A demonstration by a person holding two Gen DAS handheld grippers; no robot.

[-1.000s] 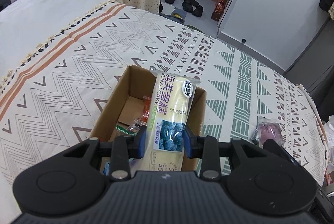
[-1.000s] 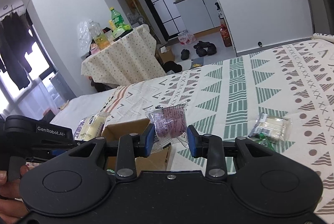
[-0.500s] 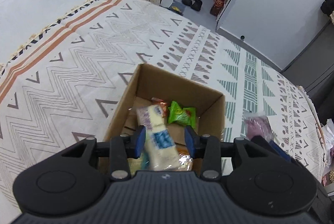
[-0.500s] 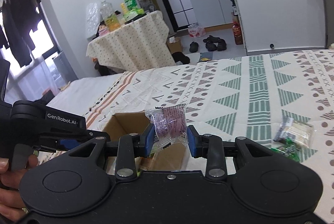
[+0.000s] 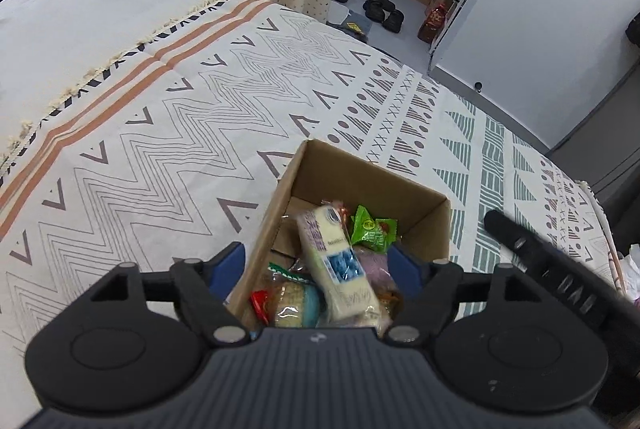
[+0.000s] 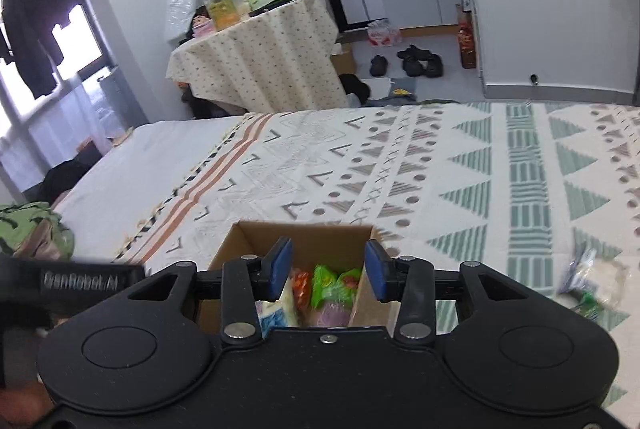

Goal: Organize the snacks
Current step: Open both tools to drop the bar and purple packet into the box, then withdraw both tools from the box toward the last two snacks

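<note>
An open cardboard box (image 5: pixel 372 185) stands on the patterned bedspread and holds several snack packets. The long cream cake packet with a blue picture (image 5: pixel 336 261) lies in it beside a green packet (image 5: pixel 374 229) and a purple packet (image 5: pixel 374 263). My left gripper (image 5: pixel 320 265) is open and empty just above the box. My right gripper (image 6: pixel 327 271) is open and empty over the same box (image 6: pixel 304 233); the purple packet (image 6: pixel 334 313) and green packet (image 6: pixel 332 283) lie below it.
A clear packet of pale snacks (image 6: pixel 596 281) and a small green packet (image 6: pixel 588 303) lie on the bedspread (image 5: pixel 160 149) to the right of the box. A cloth-covered table with bottles (image 6: pixel 256 57) stands beyond the bed. The other gripper's body (image 5: pixel 552 269) reaches in from the right.
My left gripper opened and the cream cake packet dropped into the box. My right gripper moved over the box, opened, and the purple packet now lies inside.
</note>
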